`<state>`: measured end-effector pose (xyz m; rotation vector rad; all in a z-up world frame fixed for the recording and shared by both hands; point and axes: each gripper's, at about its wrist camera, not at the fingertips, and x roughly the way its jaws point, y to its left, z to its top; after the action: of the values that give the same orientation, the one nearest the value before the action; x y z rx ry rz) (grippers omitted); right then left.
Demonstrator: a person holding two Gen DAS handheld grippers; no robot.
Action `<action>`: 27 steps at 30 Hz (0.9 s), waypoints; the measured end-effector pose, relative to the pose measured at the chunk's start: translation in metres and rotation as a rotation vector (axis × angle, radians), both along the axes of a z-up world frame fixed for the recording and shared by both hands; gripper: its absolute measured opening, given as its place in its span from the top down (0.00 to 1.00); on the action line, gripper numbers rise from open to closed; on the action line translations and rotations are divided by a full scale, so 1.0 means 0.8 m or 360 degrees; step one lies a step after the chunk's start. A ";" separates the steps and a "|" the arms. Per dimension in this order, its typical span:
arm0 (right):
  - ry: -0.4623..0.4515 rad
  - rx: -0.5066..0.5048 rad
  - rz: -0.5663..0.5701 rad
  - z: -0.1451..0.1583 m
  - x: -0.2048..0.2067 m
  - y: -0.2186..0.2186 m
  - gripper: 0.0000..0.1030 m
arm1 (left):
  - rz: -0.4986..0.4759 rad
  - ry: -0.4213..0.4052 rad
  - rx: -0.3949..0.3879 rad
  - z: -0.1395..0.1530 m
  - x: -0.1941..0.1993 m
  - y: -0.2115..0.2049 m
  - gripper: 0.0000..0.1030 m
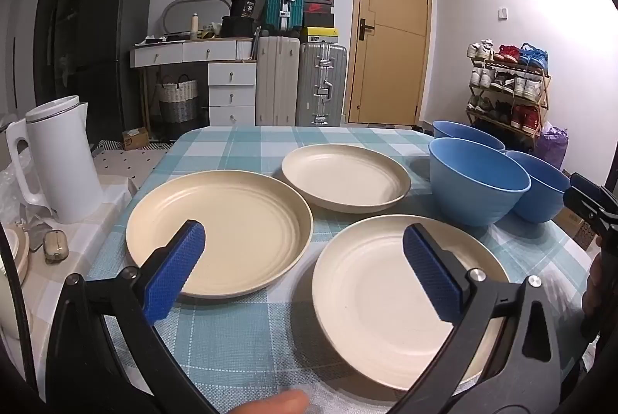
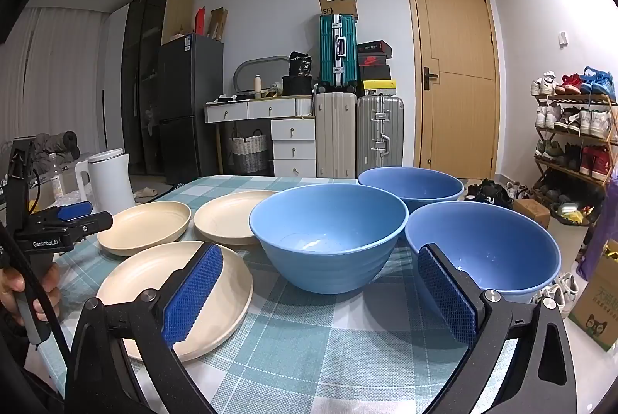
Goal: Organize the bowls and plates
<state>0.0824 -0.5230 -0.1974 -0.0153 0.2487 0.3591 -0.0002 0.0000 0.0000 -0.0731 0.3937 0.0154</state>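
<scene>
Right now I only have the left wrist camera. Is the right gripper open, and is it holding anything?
Observer: The right gripper is open. Its fingers stand wide apart and hold nothing.
Operator: Is there anything inside the blue bowls?
Observer: The middle bowl is empty. Its bare bottom shows in the right wrist view.
Operator: And the bowl by the table's right edge?
Observer: The right bowl looks empty too, though one finger hides part of its near rim.
</scene>
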 end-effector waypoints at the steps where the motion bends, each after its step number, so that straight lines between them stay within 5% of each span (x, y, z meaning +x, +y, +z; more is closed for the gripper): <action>1: -0.0007 0.0003 -0.0001 0.000 0.000 0.000 0.00 | 0.0001 0.0000 -0.0001 0.000 -0.001 0.000 0.01; 27: 0.0000 0.0007 -0.0003 0.000 0.000 0.000 0.00 | 0.0004 0.0030 -0.0020 0.000 0.000 0.001 0.01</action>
<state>0.0826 -0.5231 -0.1973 -0.0109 0.2477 0.3579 -0.0001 0.0008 0.0000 -0.0857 0.4128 0.0164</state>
